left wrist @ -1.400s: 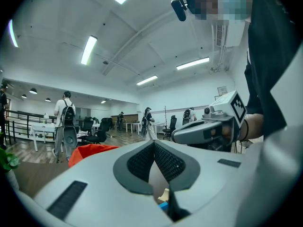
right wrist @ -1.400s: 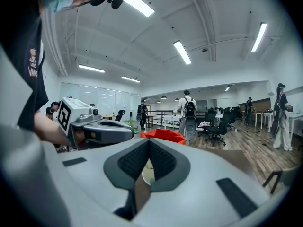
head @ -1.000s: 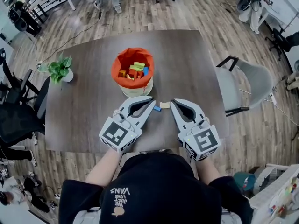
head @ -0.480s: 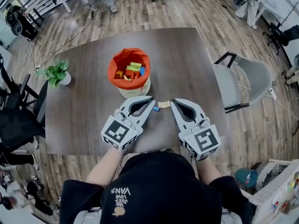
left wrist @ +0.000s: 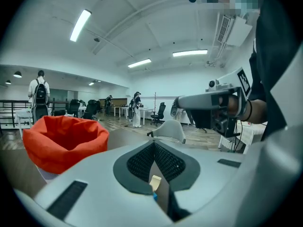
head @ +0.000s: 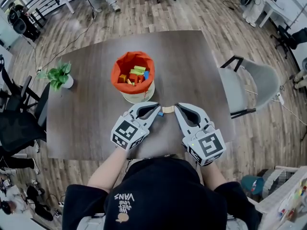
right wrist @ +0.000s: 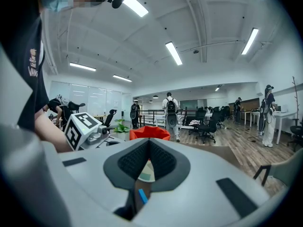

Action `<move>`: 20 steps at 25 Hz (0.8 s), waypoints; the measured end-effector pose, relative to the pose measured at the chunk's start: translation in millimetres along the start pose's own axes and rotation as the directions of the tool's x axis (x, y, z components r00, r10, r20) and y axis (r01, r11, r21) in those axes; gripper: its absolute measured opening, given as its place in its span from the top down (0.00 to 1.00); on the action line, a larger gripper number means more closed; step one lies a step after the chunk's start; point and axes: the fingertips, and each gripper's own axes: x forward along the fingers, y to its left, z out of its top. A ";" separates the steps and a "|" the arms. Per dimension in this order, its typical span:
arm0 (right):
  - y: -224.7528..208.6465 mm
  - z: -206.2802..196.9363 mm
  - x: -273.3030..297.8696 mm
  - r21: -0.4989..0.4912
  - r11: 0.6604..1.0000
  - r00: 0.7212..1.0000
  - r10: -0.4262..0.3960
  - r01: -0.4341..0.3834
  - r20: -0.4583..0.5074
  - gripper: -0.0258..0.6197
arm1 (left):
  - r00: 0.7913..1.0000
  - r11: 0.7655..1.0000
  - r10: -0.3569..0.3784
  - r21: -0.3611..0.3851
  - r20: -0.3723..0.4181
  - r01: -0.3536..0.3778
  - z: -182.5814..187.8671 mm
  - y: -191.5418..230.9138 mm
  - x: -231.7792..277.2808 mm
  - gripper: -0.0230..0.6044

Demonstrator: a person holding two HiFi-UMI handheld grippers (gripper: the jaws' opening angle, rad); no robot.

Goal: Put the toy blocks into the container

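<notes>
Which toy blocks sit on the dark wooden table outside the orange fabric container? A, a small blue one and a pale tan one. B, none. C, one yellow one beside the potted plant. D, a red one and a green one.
A: a small blue block and a pale tan block lie on the dark wooden table between the left tool and the right tool.
</notes>
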 end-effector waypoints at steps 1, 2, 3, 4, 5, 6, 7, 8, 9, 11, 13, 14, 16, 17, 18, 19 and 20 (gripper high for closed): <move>-0.5 -0.3 0.3 0.000 1.000 1.000 0.000 0.000 0.000 0.93 | 1.000 1.000 -0.005 0.000 -0.013 0.005 -5.0 0.5 2.8 0.95; -1.1 -0.4 0.5 0.000 1.000 1.000 0.000 0.000 -0.001 0.93 | 1.000 1.000 -0.008 0.001 -0.025 0.008 -9.7 1.0 5.5 0.95; -1.8 -0.5 0.5 0.000 1.000 1.000 0.000 0.000 -0.002 0.93 | 0.999 1.000 -0.010 0.003 -0.037 0.011 -14.4 1.6 8.2 0.95; -2.4 -0.6 0.6 0.000 1.000 1.000 -0.001 0.001 -0.003 0.93 | 0.999 1.000 -0.012 0.006 -0.049 0.013 -19.1 2.4 10.6 0.95; -3.0 -0.7 0.7 0.001 1.000 1.000 -0.001 0.001 -0.004 0.93 | 0.998 1.000 -0.013 0.008 -0.063 0.014 -24.1 3.4 13.0 0.95; -3.5 -0.9 0.8 0.001 1.000 1.000 -0.002 0.002 -0.004 0.93 | 0.997 1.000 -0.014 0.008 -0.077 0.015 -29.5 4.6 15.3 0.95; -3.9 -1.0 0.7 0.002 1.000 1.000 -0.002 0.002 -0.004 0.93 | 0.996 1.000 -0.015 0.005 -0.092 0.015 -35.2 5.9 17.5 0.95; -4.1 -1.2 0.4 0.002 1.000 1.000 -0.003 0.003 -0.005 0.93 | 0.994 1.000 -0.015 0.000 -0.107 0.015 -41.1 7.0 19.4 0.95; -4.3 -1.5 -0.3 0.003 1.000 1.000 -0.004 0.004 -0.006 0.93 | 0.993 1.000 -0.015 -0.008 -0.120 0.014 -46.9 8.2 21.1 0.95; -4.1 -2.2 -1.7 0.004 1.000 1.000 -0.005 0.005 -0.009 0.93 | 0.990 1.000 -0.013 -0.030 -0.142 0.009 -57.7 10.7 23.4 0.95; -4.0 -3.3 -2.4 0.004 1.000 1.000 -0.005 0.006 -0.009 0.93 | 0.987 0.999 -0.008 -0.044 -0.163 0.001 -67.5 13.1 25.0 0.95; -4.4 -3.8 -2.3 0.005 1.000 1.000 -0.006 0.006 -0.009 0.93 | 0.985 0.999 -0.007 -0.049 -0.173 -0.002 -71.6 14.0 26.1 0.95; -5.7 -5.0 -1.7 0.007 1.000 1.000 -0.006 0.006 -0.012 0.93 | 0.982 0.998 -0.008 -0.057 -0.187 -0.003 -78.0 15.3 28.7 0.95; -6.0 -5.5 -1.1 0.008 1.000 1.000 -0.006 0.006 -0.014 0.93 | 0.981 0.998 -0.009 -0.061 -0.194 -0.003 -80.9 15.8 30.1 0.95; -5.9 -5.9 -0.4 0.008 1.000 1.000 -0.005 0.005 -0.016 0.93 | 0.980 0.998 -0.011 -0.065 -0.201 -0.002 -83.9 16.2 31.4 0.95; -5.7 -6.1 0.1 0.009 1.000 1.000 -0.004 0.004 -0.017 0.93 | 0.978 0.998 -0.014 -0.069 -0.209 -0.001 -87.2 16.6 32.8 0.95; -5.3 -6.1 0.4 0.010 1.000 1.000 -0.003 0.003 -0.017 0.93 | 0.975 0.998 -0.015 -0.070 -0.220 0.000 -90.7 16.7 34.3 0.95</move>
